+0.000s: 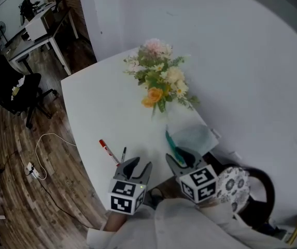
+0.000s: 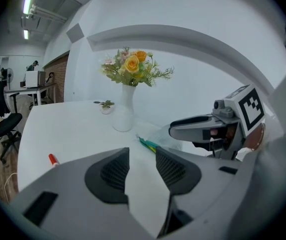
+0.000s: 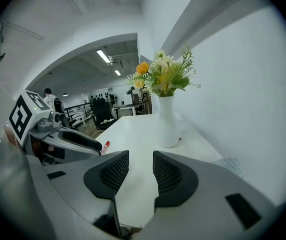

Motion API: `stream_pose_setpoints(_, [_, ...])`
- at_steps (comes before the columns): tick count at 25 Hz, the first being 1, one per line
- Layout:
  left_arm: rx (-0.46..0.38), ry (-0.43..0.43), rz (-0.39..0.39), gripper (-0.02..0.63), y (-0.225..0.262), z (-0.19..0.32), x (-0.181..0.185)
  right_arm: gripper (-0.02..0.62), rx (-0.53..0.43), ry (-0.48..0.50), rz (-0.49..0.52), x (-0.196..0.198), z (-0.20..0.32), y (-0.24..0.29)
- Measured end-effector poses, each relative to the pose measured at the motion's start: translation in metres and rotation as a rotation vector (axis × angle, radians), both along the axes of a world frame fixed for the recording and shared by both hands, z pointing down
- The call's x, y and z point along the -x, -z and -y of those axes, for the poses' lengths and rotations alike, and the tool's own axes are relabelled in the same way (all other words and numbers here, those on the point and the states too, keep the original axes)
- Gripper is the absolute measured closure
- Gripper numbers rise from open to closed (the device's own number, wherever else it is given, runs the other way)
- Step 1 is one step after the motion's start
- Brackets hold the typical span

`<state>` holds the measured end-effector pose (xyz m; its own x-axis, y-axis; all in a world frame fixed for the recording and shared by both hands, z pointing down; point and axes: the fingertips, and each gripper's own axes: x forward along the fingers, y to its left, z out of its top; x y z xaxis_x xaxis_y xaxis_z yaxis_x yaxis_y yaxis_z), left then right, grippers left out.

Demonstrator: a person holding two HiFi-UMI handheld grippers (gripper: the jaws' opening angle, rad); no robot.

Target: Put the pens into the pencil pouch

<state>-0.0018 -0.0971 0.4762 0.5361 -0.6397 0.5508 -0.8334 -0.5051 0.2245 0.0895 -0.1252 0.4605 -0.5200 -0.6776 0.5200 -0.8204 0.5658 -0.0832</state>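
Well, I hold both tools at the near edge of the white table [image 1: 94, 108]. My left gripper [image 2: 142, 156] has its jaws narrowly apart with nothing between them, and my right gripper [image 3: 140, 159] is the same. The red-capped white marker [image 1: 107, 150] and slim black pen [image 1: 123, 155] lie just ahead of the left. The translucent pencil pouch [image 1: 196, 138] lies ahead of the right, with teal pens [image 1: 172, 145] at its left edge.

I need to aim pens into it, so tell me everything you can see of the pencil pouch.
The pencil pouch is a pale, see-through, fine-meshed flat bag with a teal strip along one edge. It lies flat on the white table near the front edge, this side of the flowers. The right gripper hangs over its near end, jaws apart; contact cannot be told.
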Motion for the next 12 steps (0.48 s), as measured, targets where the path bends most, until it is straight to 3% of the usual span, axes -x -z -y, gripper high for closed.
stream_pose_setpoints(12, [0.016,-0.002,-0.035,0.457,-0.004,0.007,0.009,0.461,0.037,-0.042,-0.043,-0.005,0.007,-0.013])
